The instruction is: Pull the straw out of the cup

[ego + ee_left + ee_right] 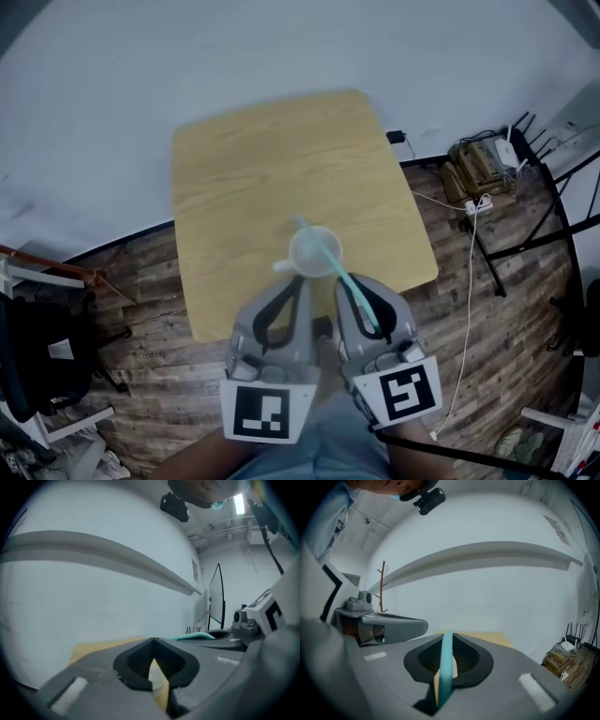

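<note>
Two grippers meet over the bench (244,159) in the head view. The left gripper (298,275) reaches the near rim of the white cup (314,251), which is held above the bench rather than standing on it. The teal straw (342,276) runs from the cup's mouth back into the right gripper (361,289). A short teal end shows at the cup's far edge, so we judge that the straw is not yet out.

Left gripper view: the jaws are together on a thin pale wall, which we read as the cup's rim. The straw shows only as a teal strip off to the right, next to the other gripper. We expect the cup to be light and thin-walled, so it would crush easily. Hold it at the rim, where the wall is stiffest, and use only enough force to stop it following the straw.

Right gripper view: the jaws are clamped on the straw, which lies lengthwise between the ribbed pads and runs on past the tips. We judge the straw to be very light, smooth and flexible. It will kink under a hard pinch and slip under a weak one. Take hold close to the cup's mouth, keep the free length short, and pull along the straw's own line rather than across the rim.
</note>
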Tool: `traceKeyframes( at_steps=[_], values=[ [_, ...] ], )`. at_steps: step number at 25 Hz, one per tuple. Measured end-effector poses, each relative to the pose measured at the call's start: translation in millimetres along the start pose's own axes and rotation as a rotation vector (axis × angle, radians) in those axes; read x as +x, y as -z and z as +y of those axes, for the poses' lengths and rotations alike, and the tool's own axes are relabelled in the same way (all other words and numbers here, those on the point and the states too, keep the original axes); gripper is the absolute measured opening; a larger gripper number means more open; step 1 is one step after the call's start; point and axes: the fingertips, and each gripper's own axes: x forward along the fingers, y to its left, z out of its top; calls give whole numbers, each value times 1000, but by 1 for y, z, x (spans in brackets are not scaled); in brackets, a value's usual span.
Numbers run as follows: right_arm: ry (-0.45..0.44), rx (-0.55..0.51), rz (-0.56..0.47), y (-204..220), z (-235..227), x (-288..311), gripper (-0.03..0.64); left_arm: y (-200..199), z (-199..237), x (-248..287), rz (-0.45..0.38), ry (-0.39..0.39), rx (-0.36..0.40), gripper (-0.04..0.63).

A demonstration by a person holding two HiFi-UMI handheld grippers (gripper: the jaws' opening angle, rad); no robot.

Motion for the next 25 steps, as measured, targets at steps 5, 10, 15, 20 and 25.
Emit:
traceKeyframes(
  at_steps=[5, 10, 15, 20, 25],
  values=[
    [22, -43, -91, -34, 12, -17, 32, -27, -7, -21, -80, 12, 34, 17],
    [41, -91, -165, -62, 25, -34, 8, -52, -7, -44, -154, 8, 45, 18],
    [44, -121, -214, -81, 40, -47, 8, -70, -8, -64, -206, 5, 65, 18],
    [45, -139, -249, -96, 49, -55, 8, -82, -11, -73, -237, 14, 84, 18],
    [52, -148, -264, -103, 55, -59, 8, -88, -11, -80, -258, 24, 96, 17]
  ],
)
